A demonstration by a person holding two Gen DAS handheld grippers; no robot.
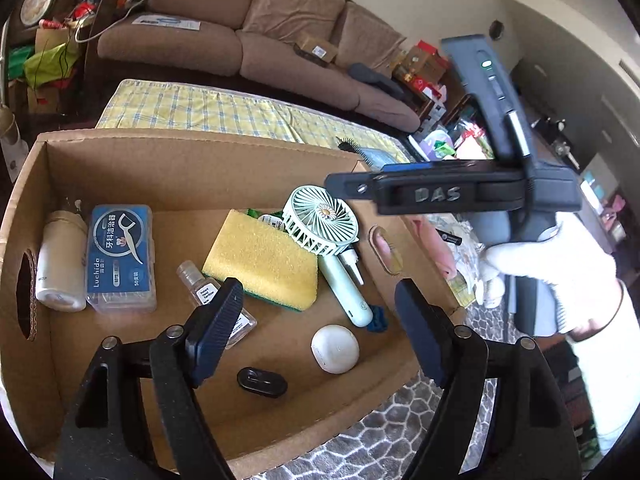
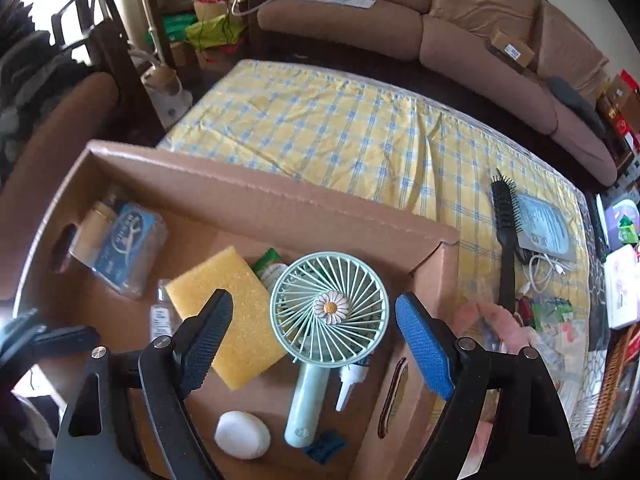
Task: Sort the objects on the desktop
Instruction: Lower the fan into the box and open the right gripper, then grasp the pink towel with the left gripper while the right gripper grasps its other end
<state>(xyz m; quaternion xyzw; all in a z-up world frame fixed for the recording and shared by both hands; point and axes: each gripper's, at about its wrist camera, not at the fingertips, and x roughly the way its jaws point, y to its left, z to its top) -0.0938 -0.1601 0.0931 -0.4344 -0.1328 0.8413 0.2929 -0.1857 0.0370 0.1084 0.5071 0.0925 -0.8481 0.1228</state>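
Observation:
A cardboard box (image 1: 192, 160) holds a mint hand fan (image 1: 320, 224), a yellow sponge (image 1: 264, 258), a blue floss-pick case (image 1: 120, 252), a white bottle (image 1: 60, 260), a small sanitizer bottle (image 1: 200, 284), a white oval case (image 1: 335, 348) and a black clip (image 1: 262, 382). My left gripper (image 1: 316, 312) is open and empty above the box floor. My right gripper (image 2: 314, 336) is open and empty, hovering over the fan (image 2: 328, 308) and sponge (image 2: 228, 308). The right gripper's body (image 1: 460, 192) shows in the left wrist view.
On the yellow checked cloth (image 2: 340, 128) right of the box (image 2: 280, 200) lie a black hairbrush (image 2: 506, 232), a blue-grey pouch (image 2: 544, 228), a white cable (image 2: 544, 268) and a pink item (image 2: 500, 320). A wicker basket edge (image 2: 612, 392) is at far right. A brown sofa (image 2: 480, 28) stands behind.

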